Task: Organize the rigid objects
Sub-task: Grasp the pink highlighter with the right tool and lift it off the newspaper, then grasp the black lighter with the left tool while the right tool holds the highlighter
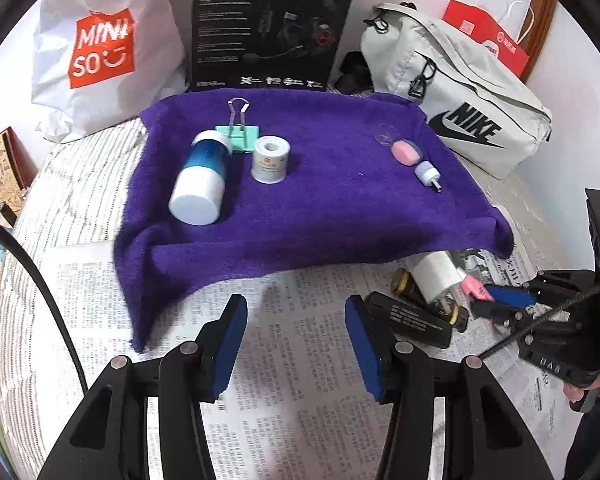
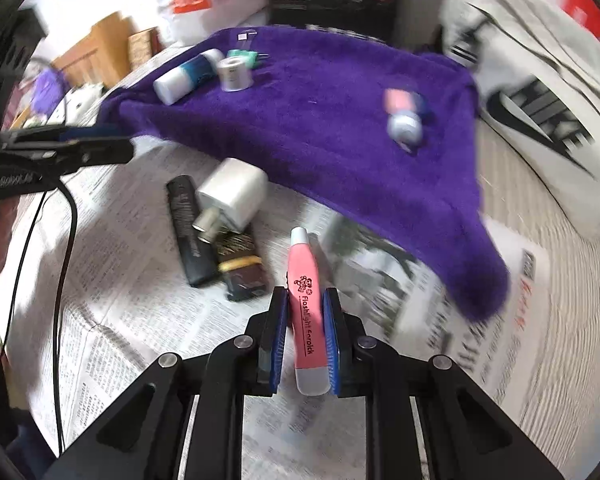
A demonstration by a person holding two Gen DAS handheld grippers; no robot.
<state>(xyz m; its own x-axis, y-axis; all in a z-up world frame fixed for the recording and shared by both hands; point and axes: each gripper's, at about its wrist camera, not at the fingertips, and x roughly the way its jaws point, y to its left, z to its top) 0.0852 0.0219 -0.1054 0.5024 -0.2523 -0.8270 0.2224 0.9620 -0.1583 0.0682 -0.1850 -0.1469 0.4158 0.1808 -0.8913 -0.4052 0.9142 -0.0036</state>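
Clamping a pink plastic flashlight earpick (image 2: 306,312), right gripper (image 2: 306,300) pads tight on it, left gripper (image 1: 296,320) fingers apart, empty, purple towel (image 1: 300,208) bearing white-capped blue bottle (image 1: 200,176), tape roll (image 1: 271,159)

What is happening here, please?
A person sorts small items with two handheld grippers. The right gripper is shut on a pink flashlight earpick above the newspaper. The left gripper hangs open and empty. A blue-and-white bottle, a tape roll and a binder clip lie on the purple towel.
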